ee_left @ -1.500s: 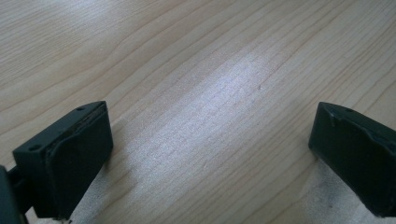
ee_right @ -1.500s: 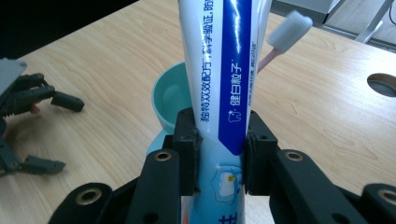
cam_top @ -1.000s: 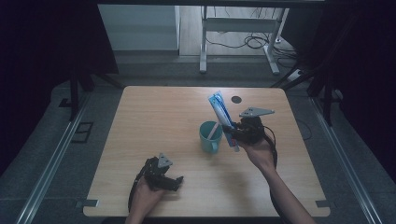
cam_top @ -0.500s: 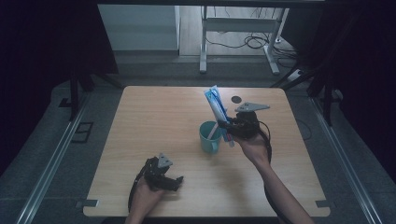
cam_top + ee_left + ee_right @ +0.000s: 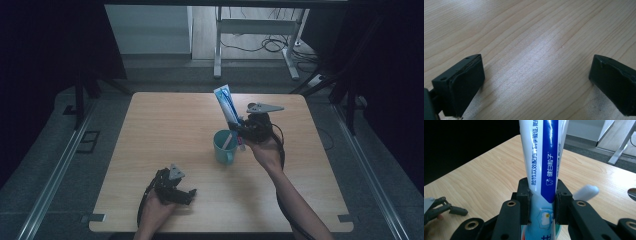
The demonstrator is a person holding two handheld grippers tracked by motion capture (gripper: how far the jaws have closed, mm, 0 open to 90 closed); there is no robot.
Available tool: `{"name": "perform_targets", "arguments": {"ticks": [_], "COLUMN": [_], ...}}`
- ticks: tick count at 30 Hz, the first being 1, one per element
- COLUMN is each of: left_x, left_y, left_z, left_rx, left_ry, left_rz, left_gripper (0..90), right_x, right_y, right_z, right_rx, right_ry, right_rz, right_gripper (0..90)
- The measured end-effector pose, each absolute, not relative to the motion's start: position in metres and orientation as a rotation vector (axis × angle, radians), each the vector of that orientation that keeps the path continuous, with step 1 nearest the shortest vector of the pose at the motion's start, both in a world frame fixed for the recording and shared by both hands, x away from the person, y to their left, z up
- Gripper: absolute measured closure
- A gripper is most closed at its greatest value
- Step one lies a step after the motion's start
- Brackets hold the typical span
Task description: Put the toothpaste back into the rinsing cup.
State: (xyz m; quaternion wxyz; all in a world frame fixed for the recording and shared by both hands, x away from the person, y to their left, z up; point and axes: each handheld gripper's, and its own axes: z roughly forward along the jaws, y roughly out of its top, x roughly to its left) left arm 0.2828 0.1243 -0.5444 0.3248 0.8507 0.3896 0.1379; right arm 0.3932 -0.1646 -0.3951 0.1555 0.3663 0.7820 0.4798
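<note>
Bench (image 5: 150, 150) edge nearest the person carries the left gripper (image 5: 176, 192): it rests low on the wood, well short of the cup and to its left, fingers (image 5: 461, 85) wide apart w/ nothing but bare grain between them in the left gripper view. Prob parked there to stay out of the way while the other hand works.

Cup (image 5: 223, 146), teal w/ a handle, stands upright near bench centre. A pale stick-like thing, likely a toothbrush (image 5: 228, 140), leans inside it; its pale end shows just past the tube in the right gripper view (image 5: 586, 192).

Right gripper (image 5: 245, 131) hangs just beside the cup on its right, fingers (image 5: 524, 195) clamped on the lower part of a toothpaste tube (image 5: 544, 157), one on each flat side. Tube is white & blue w/ printed characters, held near upright, crimped end up, slightly tilted away from the gripper over the cup's far rim. Cap end is hidden behind the gripper; can't tell if it touches the cup. Judging by the pose, the upright hold low on the tube suits lowering it cap-first into the cup, or lifting it clear; no way to say which.

Far of the cup, bench is bare bar a small dark disc (image 5: 632, 191) near the back edge.
</note>
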Motion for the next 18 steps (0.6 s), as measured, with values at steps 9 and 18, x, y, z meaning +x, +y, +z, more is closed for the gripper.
{"name": "perform_targets", "arguments": {"ticks": [9, 18], "left_x": [0.283, 0.283], "left_y": [0.124, 0.124], "left_z": [-0.544, -0.544], "left_rx": [2.232, 2.232], "left_ry": [1.02, 1.018], "left_rz": [0.361, 0.36], "left_gripper": [0.2, 0.2], "right_x": [0.4, 0.405], "right_y": [-0.152, -0.143], "right_z": [-0.395, -0.399], "right_rx": [1.039, 1.033], "right_ry": [2.229, 2.218], "right_rz": [1.381, 1.384], "right_gripper": [70.9, 70.9]}}
